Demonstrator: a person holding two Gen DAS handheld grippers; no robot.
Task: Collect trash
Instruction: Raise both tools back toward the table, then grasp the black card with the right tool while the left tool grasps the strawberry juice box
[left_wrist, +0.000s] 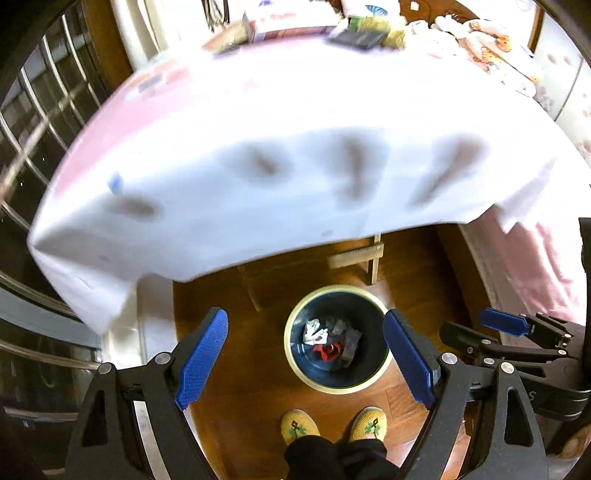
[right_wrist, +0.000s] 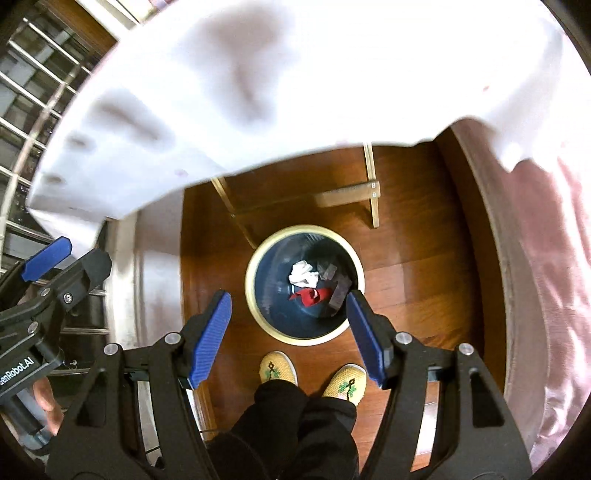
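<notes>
A round dark-blue trash bin with a cream rim (left_wrist: 295, 363) (right_wrist: 258, 314) stands on the wooden floor under the table's front edge. Inside lie crumpled white paper (left_wrist: 314, 330) (right_wrist: 303, 275), a red scrap (left_wrist: 327, 350) (right_wrist: 311, 295) and grey wrappers (left_wrist: 349, 341) (right_wrist: 338, 288). My left gripper (left_wrist: 306, 328) is open and empty, high above the bin. My right gripper (right_wrist: 289, 310) is open and empty, also above the bin. The right gripper also shows at the right of the left wrist view (left_wrist: 480, 325). The left gripper's blue fingers (right_wrist: 48, 258) show at the left of the right wrist view.
A table under a white cloth (left_wrist: 258, 147) (right_wrist: 295, 74) fills the upper half, with boxes and packets (left_wrist: 362, 29) at its far edge. A person's yellow slippers (left_wrist: 299, 426) (right_wrist: 277, 367) stand by the bin. A pink-covered bed (right_wrist: 546, 258) lies right, window bars (left_wrist: 37, 110) left.
</notes>
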